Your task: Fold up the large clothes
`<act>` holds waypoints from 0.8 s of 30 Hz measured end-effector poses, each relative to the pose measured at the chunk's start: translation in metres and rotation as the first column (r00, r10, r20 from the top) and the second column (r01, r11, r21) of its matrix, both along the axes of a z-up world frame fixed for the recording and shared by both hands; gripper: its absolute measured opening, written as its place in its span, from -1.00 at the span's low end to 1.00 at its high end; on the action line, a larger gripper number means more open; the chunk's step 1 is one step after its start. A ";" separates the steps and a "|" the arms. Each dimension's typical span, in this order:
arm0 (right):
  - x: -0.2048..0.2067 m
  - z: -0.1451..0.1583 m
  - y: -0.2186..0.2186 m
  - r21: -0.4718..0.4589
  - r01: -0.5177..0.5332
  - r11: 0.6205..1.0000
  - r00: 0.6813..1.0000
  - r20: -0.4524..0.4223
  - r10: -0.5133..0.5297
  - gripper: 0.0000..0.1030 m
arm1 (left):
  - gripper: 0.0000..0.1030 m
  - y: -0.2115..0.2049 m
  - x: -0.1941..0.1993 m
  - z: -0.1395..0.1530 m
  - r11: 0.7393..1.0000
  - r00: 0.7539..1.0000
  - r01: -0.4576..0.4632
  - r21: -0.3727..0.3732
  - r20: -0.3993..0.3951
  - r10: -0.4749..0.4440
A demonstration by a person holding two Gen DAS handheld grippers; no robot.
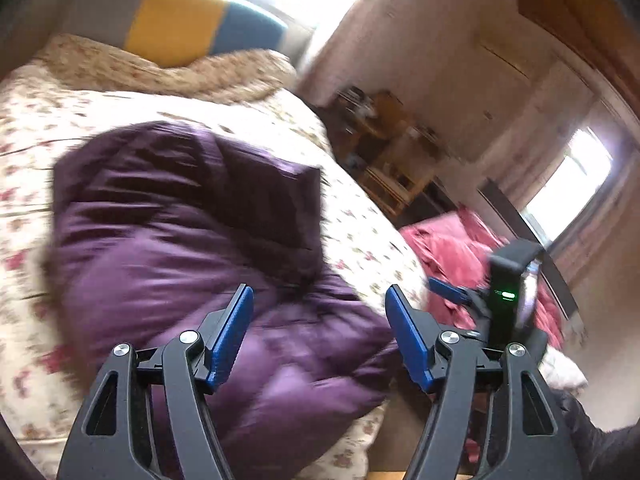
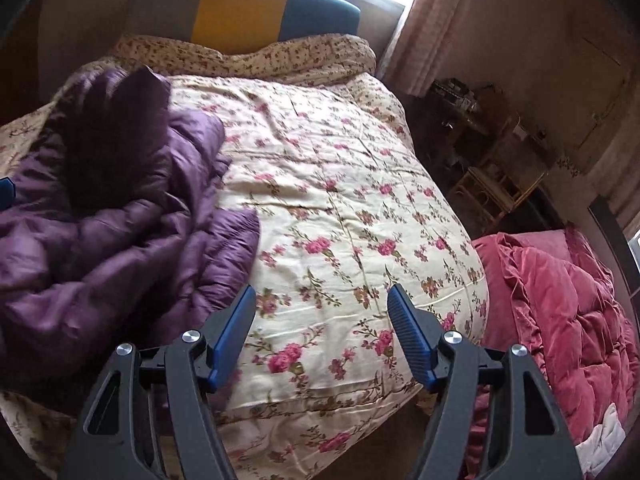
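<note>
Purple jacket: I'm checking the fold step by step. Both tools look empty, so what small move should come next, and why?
Probably bring the left tool down onto the near edge of the purple jacket and grip it. Both tools are open and hold nothing, and the jacket lies bunched in a loose heap on the floral quilt, so it likely needs another fold. The right tool hangs over bare quilt.

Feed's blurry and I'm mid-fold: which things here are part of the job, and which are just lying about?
Job:
- purple puffy jacket, lying on the bed
- left gripper, open, empty
- right gripper, open, empty

Lying about:
- floral bedspread
- red quilt beside the bed
- striped headboard
- cluttered shelf
</note>
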State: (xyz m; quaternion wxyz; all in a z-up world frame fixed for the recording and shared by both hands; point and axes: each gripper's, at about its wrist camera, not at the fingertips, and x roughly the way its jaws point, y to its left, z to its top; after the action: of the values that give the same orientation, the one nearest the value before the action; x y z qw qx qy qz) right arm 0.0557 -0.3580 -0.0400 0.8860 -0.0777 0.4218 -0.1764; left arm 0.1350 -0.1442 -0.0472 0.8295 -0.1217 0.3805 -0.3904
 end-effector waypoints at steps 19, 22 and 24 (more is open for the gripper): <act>-0.016 0.062 0.096 -0.013 -0.198 0.980 0.978 0.068 0.199 0.32 | 0.31 0.053 0.014 -0.036 0.943 0.967 -0.253 0.214 0.055 0.248; -0.015 0.050 0.112 -0.020 -0.239 0.971 0.970 0.032 0.239 0.32 | 0.31 0.052 0.015 -0.036 0.942 0.968 -0.249 0.224 0.071 0.239; -0.010 0.037 0.120 -0.014 -0.254 0.967 0.967 -0.002 0.254 0.28 | 0.31 0.051 0.013 -0.036 0.941 0.969 -0.245 0.232 0.086 0.231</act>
State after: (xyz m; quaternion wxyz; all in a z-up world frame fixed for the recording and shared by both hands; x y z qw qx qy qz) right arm 0.0454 -0.2384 -0.0027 0.9007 -0.1371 0.4071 -0.0645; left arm 0.1481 -0.0937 -0.0834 0.8898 -0.0539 0.3834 -0.2413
